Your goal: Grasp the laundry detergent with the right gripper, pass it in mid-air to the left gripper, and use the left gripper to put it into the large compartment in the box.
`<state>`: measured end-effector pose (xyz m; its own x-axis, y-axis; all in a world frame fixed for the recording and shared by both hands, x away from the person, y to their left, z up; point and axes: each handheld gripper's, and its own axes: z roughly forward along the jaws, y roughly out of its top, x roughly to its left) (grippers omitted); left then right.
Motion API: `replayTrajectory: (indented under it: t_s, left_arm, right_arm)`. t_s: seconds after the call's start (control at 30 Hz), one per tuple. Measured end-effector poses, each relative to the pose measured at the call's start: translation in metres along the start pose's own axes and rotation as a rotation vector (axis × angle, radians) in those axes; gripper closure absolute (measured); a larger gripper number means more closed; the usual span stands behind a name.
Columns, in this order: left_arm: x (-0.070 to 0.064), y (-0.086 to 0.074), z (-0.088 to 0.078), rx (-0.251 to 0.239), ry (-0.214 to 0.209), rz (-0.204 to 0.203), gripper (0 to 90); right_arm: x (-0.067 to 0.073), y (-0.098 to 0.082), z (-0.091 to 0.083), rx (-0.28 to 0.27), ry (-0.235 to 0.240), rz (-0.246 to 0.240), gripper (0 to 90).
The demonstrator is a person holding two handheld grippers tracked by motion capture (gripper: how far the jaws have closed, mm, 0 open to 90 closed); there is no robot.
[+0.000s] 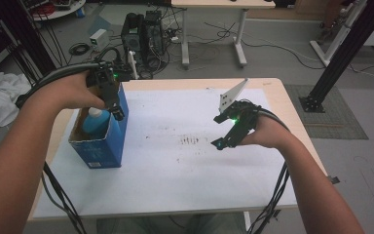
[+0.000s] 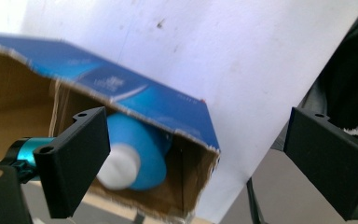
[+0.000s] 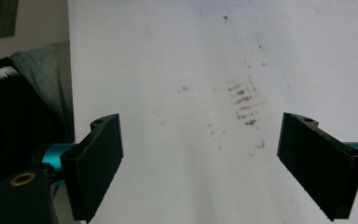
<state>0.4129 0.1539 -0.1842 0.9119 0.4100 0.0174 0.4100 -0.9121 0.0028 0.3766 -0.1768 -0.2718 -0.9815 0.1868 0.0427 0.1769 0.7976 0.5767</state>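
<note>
**Left gripper poised over the bottle in the box**

While the left gripper (image 1: 113, 100) hangs at the open top of the blue cardboard box (image 1: 108, 146), its jaws stand spread wide with nothing between them. A blue bottle (image 2: 140, 147) with a white cap (image 2: 119, 167) sits inside the box, leaning so that its long axis tilts up toward the opening and the cap end faces the gripper. In the left gripper view the bottle lies just beyond and beside the gripper's left-hand jaw, while the other jaw hangs outside the box wall, over the white table cover (image 1: 185, 165). To take the bottle, I judge, the gripper must shift sideways until both jaws straddle the neck. The left hand is plainly the nearer one; the right gripper (image 1: 229, 131) hovers well apart over the middle of the table, its jaws likewise spread and empty, above a patch of dark smudges (image 3: 244, 105). Pale print shows on the box's blue side, too blurred to read.
</note>
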Motion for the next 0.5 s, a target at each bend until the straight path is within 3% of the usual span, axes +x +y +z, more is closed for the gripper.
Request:
replayTrajectory:
  t_s: [0.03,0.07,0.3,0.33,0.5]
  left_arm:
    - [-0.001,0.002,0.002,-0.006,-0.013,0.0,7.0]
    - [-0.002,0.005,0.003,0.006,-0.015,0.039,7.0]
    - [-0.014,0.02,0.019,0.004,-0.047,0.139,7.1]
    - [-0.016,0.022,0.021,-0.003,-0.046,0.155,7.0]
    - [-0.021,0.027,0.032,0.004,-0.057,0.177,7.0]
  right_arm:
    - [-0.002,0.001,-0.003,0.012,-0.001,-0.003,13.5]
    - [-0.004,0.001,-0.004,0.02,-0.003,-0.003,13.5]
    - [-0.01,0.006,-0.012,0.126,0.002,-0.01,13.5]
    - [-0.011,0.006,-0.012,0.133,0.0,-0.029,13.5]
    - [-0.013,0.009,-0.011,0.15,0.001,-0.027,13.5]
